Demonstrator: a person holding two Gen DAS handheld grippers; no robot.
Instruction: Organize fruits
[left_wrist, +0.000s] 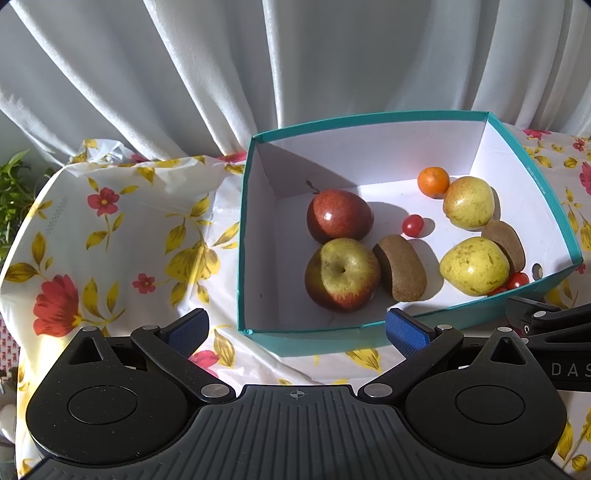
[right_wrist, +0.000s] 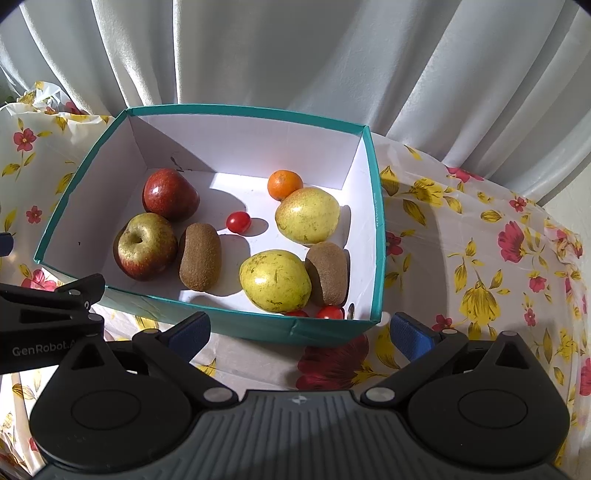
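A teal box with white inside stands on the flowered tablecloth. In it lie a red apple, a red-green apple, two kiwis, two yellow pears, a small orange and cherry tomatoes. My left gripper is open and empty in front of the box's near wall. My right gripper is open and empty, also just before the near wall.
White curtains hang close behind the table. The flowered cloth spreads left and right of the box. A green plant stands at the far left edge. A coin-like disc lies in the box's near right corner.
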